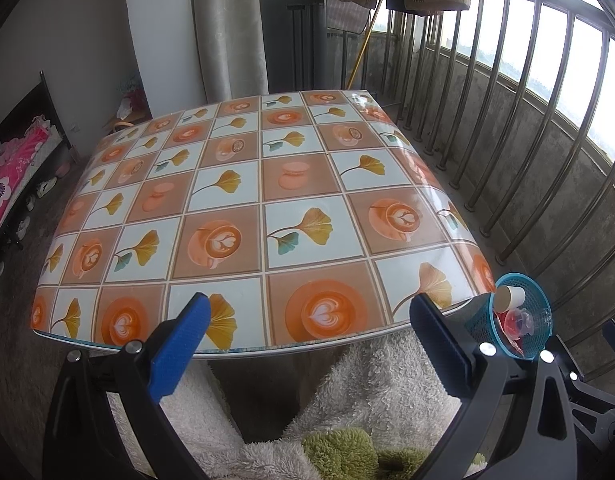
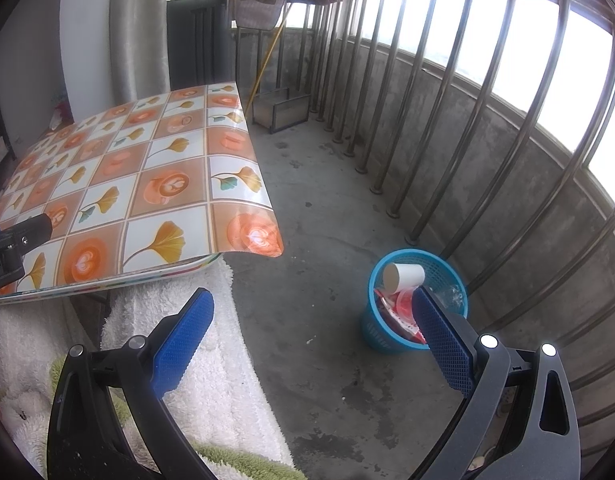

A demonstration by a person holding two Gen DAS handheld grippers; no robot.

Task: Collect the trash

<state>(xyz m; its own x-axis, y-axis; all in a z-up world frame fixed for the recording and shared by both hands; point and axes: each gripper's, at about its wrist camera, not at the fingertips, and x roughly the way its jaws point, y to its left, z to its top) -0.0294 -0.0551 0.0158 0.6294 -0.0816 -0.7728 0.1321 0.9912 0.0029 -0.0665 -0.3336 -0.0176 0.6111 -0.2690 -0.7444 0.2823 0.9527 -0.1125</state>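
- Left wrist view: the left gripper (image 1: 307, 332) is hovering over the near edge of the table (image 1: 243, 184), its blue pads spread wide apart and gripping nothing. The patterned tabletop ahead of the claw is showing no loose litter. To the right of the claw and below table level, the blue mesh basket (image 1: 525, 312) is standing on the floor, holding a cardboard tube (image 1: 509, 295), a clear plastic cup (image 1: 521, 320) and red wrappers.
- Right wrist view: the right gripper (image 2: 313, 324) is also standing open and empty, poised above the concrete floor (image 2: 327, 200). The basket (image 2: 417, 300) is lying just ahead of its right finger, which is overlapping the rim in view; the tube (image 2: 403, 276) is resting on top of the pile, and the left gripper (image 2: 19, 240) is showing at the far left over the table (image 2: 119, 184).
- Handling, by judgement: the tube, cup and wrappers are looking light and easily crushed, so a gentle pinch across the tube's middle would suit; the basket is looking light, its mesh wall springy, best taken at the stiffer rim.
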